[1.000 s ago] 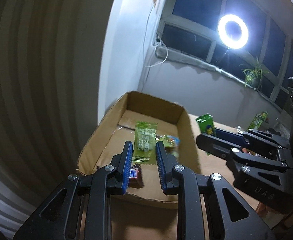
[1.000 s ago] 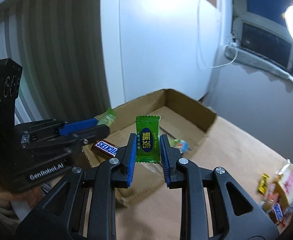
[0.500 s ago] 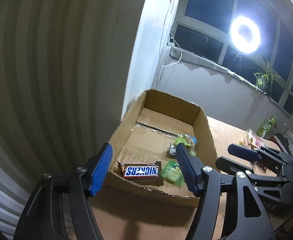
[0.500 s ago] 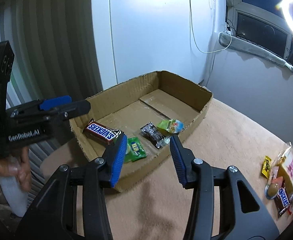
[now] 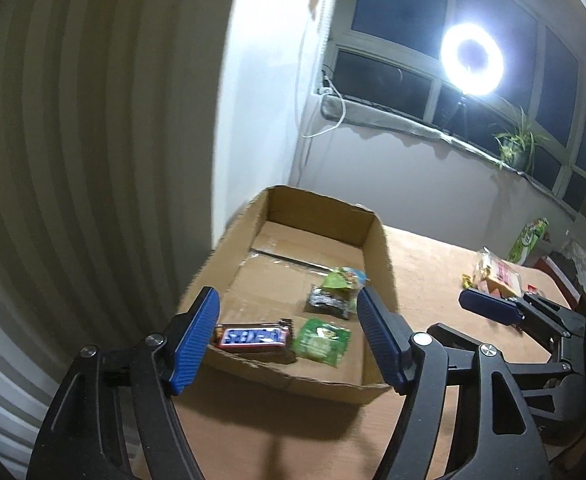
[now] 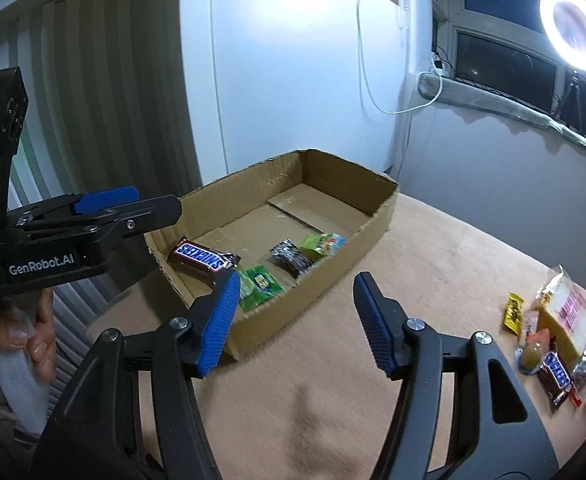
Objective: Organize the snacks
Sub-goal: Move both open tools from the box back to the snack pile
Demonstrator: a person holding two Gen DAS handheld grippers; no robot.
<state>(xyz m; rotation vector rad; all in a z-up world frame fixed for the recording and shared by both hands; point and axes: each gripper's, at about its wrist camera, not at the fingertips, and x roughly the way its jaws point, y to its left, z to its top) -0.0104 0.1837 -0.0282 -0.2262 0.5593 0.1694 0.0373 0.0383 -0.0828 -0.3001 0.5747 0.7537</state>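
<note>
- Both tools hang over the near end of the cardboard box (image 6: 377,216) on the desk (image 6: 433,280).
- Left gripper (image 5: 287,338): jaws just opened, wide apart, empty.
- Right gripper (image 6: 295,320): jaws have just been opening too, nothing between them.
- In the box: a "SNICKERS" bar (image 6: 202,258), a green packet (image 6: 260,282), a dark wrapper (image 6: 291,258), a green-blue pouch (image 6: 321,245).
- Well right of the box, a snack pile (image 6: 557,336) with another Snickers.
- "GenRobot.AI" reads on the left tool.

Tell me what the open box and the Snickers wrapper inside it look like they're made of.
The box looks like plain brown corrugated cardboard, matte, with rough, ragged cut edges along its rim. The Snickers wrapper looks like thin glossy plastic or foil film: it catches the light and has crimped ends, though which of the two is unclear.
</note>
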